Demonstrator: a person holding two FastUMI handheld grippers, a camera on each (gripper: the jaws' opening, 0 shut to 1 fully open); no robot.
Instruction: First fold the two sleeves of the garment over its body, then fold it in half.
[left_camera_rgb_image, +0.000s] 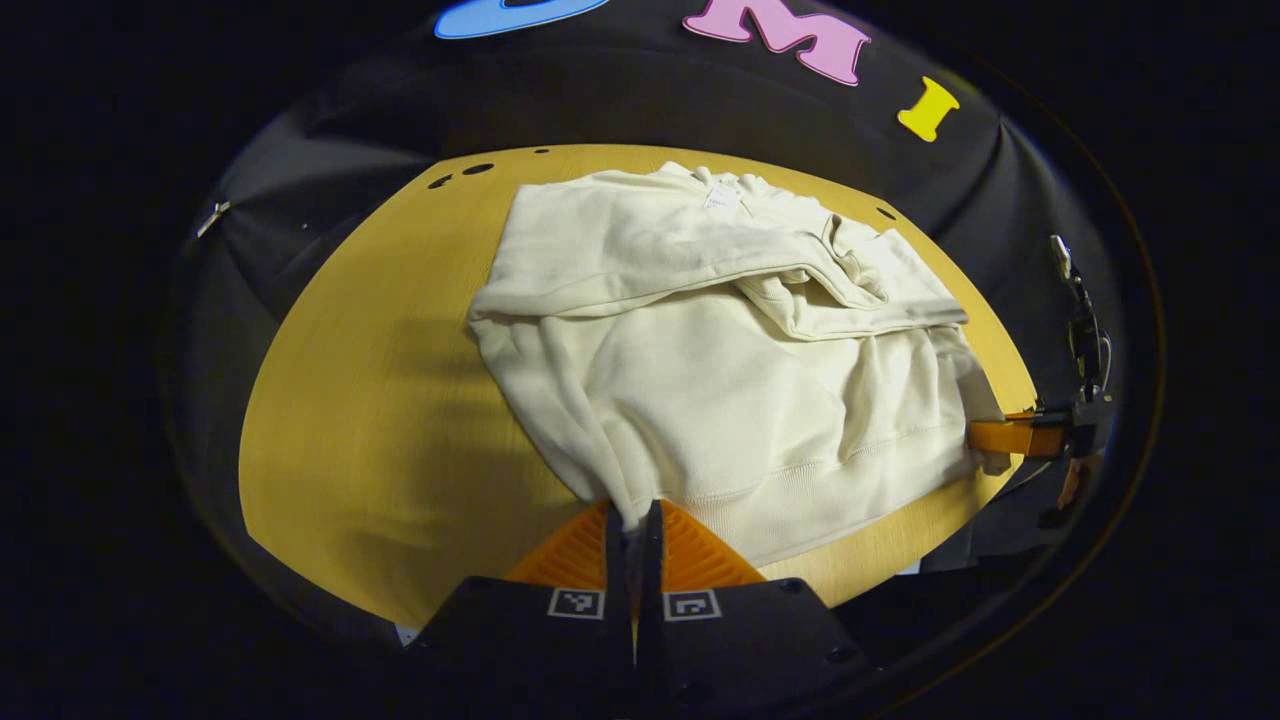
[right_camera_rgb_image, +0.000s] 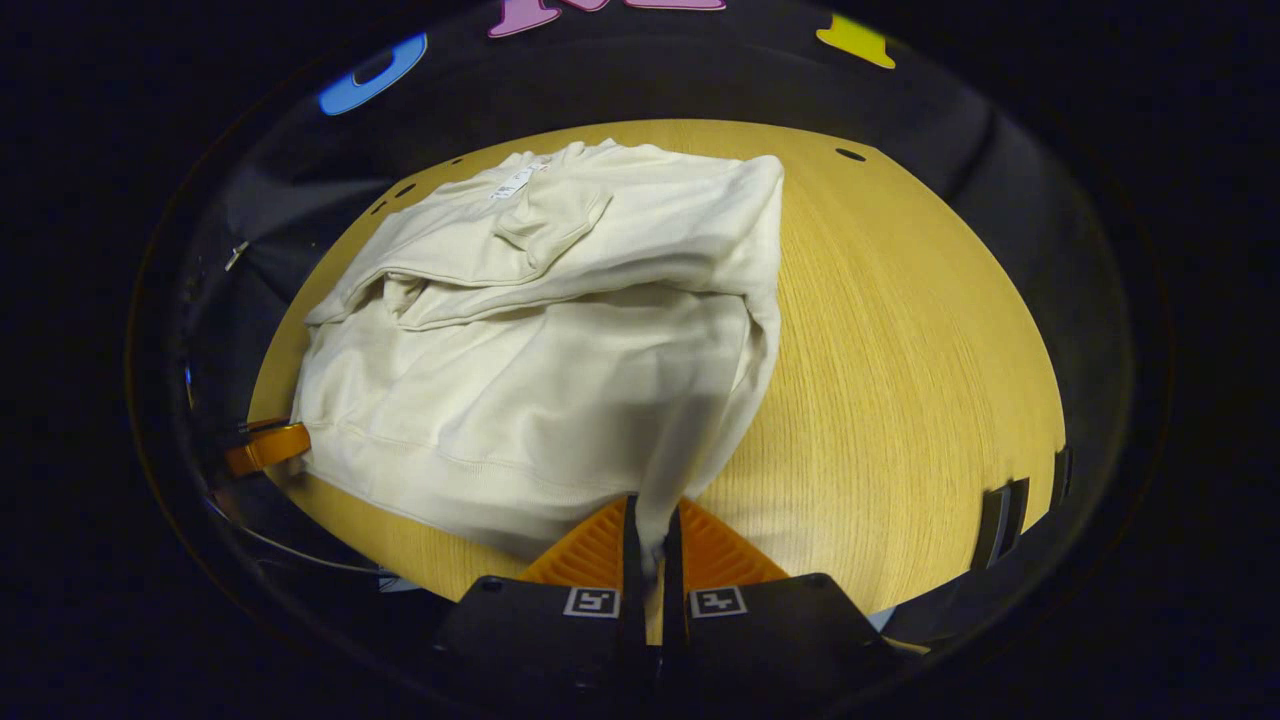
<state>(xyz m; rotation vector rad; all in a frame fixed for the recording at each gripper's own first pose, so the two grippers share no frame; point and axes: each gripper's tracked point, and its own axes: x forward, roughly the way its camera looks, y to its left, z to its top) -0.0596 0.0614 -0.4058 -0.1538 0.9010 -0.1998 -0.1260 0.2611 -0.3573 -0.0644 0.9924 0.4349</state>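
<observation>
Cream sweatshirt (left_camera_rgb_image: 730, 380) lying on the wooden table (left_camera_rgb_image: 370, 420), both sleeves already folded across its body.

I am gripping its near hem at both corners: my left gripper (left_camera_rgb_image: 632, 530) is clenching the left corner, my right gripper (right_camera_rgb_image: 652, 535) is pinching the right one, cloth rising up between each pair of fingers. The collar, with its small tag (left_camera_rgb_image: 720, 197), is lying at the far side, and the garment is spreading away from both grippers toward the booth wall.
</observation>
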